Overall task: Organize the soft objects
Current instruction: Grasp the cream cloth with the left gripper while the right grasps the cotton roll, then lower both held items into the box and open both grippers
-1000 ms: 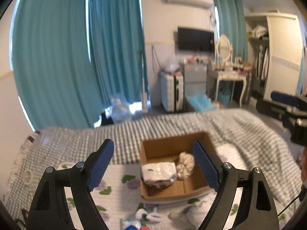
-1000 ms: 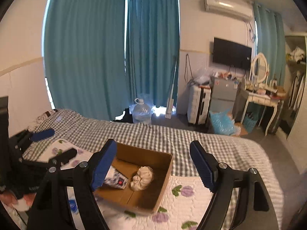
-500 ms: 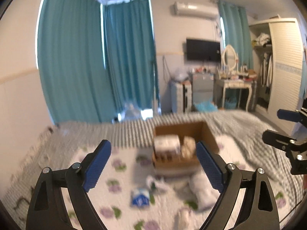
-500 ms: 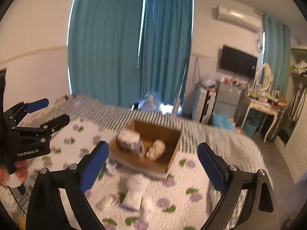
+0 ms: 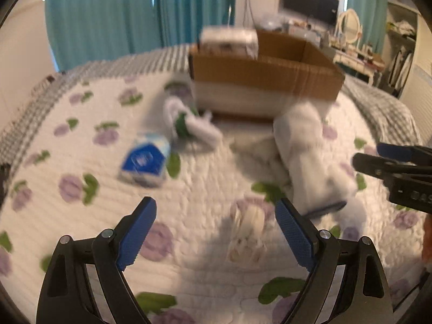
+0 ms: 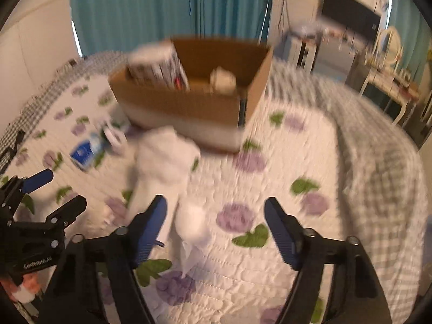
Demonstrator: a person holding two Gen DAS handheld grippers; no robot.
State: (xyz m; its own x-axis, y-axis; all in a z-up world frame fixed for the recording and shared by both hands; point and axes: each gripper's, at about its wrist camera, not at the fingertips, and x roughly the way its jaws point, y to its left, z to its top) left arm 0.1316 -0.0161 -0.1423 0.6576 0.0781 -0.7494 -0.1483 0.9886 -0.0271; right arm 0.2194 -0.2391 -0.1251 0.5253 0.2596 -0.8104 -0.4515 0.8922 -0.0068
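Observation:
A brown cardboard box (image 5: 267, 73) (image 6: 189, 108) stands on the floral quilt and holds a white wrapped pack (image 6: 156, 64) and a cream soft lump (image 6: 222, 79). In front of it lie a white folded towel (image 5: 310, 156) (image 6: 162, 167), a small white soft piece (image 5: 248, 221) (image 6: 193, 221), a blue-and-white tissue pack (image 5: 144, 159) (image 6: 85, 152) and a white toy with green (image 5: 186, 121). My left gripper (image 5: 216, 232) is open low over the quilt, the small white piece between its fingers. My right gripper (image 6: 216, 232) is open and empty, just right of the towel.
The white quilt (image 5: 81, 135) with purple flowers covers a grey checked bed (image 6: 378, 162). Teal curtains (image 5: 135, 13) hang behind. A dresser with a mirror (image 5: 351, 32) and a TV (image 6: 348, 19) stand at the far right. Both views are blurred.
Both grippers have dropped down and forward towards the quilt. The box and the loose soft things now look much closer. Both stay open.

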